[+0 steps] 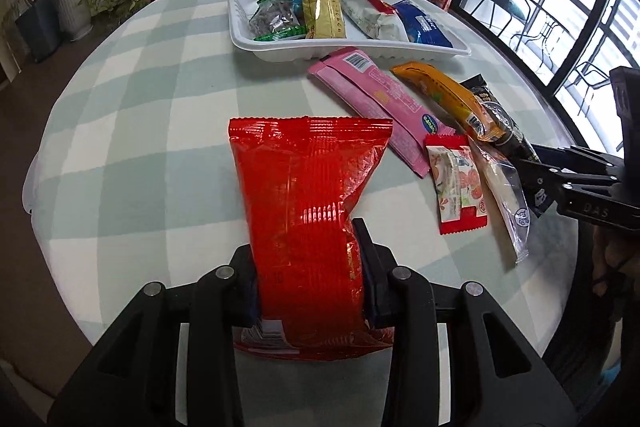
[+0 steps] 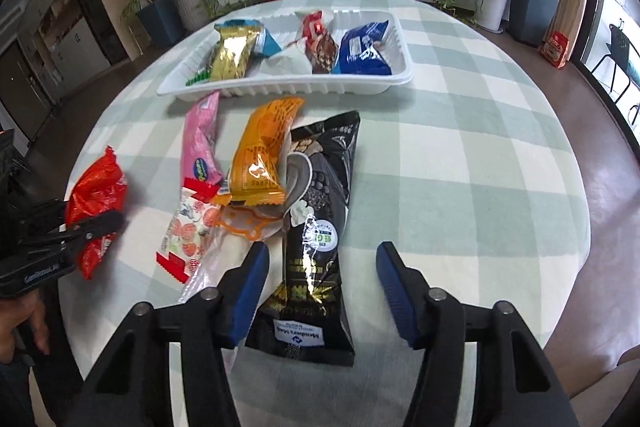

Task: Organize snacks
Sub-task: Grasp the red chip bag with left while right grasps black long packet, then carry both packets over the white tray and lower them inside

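Red snack bag: pinched near its lower end by left tongs, closed on it, above the checked tabletop. Looks light, crinkly, slippery foil; a grip across the body likely holds better than the seam. Right tongs wide open, holding nothing, straddling black snack pack lying flat. Pink, orange and strawberry-print packets lie beside. White tray beyond is part filled. Living room, potted plants, windows.
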The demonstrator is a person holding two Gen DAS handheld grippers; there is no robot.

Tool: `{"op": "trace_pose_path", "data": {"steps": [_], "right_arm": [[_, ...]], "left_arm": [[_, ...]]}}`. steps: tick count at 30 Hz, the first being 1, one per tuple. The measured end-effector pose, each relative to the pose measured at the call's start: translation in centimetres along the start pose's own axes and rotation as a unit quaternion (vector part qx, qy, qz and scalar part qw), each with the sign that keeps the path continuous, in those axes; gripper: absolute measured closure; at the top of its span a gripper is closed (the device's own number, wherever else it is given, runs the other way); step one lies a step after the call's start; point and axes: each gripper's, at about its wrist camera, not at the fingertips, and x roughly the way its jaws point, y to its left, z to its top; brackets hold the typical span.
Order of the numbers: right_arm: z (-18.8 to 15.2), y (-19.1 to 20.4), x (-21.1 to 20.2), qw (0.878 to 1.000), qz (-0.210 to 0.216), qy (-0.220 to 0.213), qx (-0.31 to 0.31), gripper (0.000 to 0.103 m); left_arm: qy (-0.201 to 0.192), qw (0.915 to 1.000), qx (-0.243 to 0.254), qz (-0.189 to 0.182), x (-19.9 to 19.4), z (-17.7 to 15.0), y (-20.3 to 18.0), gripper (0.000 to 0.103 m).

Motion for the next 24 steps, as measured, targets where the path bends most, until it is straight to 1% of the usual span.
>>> {"op": "trace_pose_path", "data": {"steps": [1,4,6,8,12,17,21,24], "right_arm": [[-0.1,0.0,0.3,1.000,-0.003,0.005,-0.002,0.052],[-0.4,0.4,0.3,1.000,-0.017,0.000,-0.020,0.055],[-0.5,0.5,0.2,0.999,-0.022,-0.001,-0.024,0.061],[-0.5,0.2,0.2,0.999,-0.023,-0.003,-0.022,0.069],[-0.5,-0.1,0.1,1.000,-0.020,-0.005,-0.019,0.071],[-0.8,-0.8,-0.6,1.000,-0.009,-0.015,0.005,0.076],[-1.2,-1.3,-1.2,1.000,-0.004,-0.022,0.022,0.076],[-1.3,-1.9,-1.8,0.999,0.008,-0.028,0.039,0.076]], "left_arm": [[0.000,1.0000,-0.001,0.001,0.0,0.0,-0.1,0.069],[-0.002,0.9999,0.009,0.012,0.0,-0.2,-0.7,0.068],[-0.006,0.9999,0.010,0.011,0.0,-0.2,-1.0,0.068],[-0.012,0.9999,0.000,0.005,-0.1,-0.3,-0.8,0.068],[-0.024,0.9996,-0.014,-0.007,-0.3,-0.5,-0.4,0.069],[-0.024,0.9995,-0.014,-0.016,-0.4,-0.5,-0.3,0.070],[-0.029,0.9992,-0.018,-0.022,-0.5,-0.4,-0.2,0.070],[-0.033,0.9989,-0.019,-0.027,-0.8,-0.4,-0.3,0.071]]}}
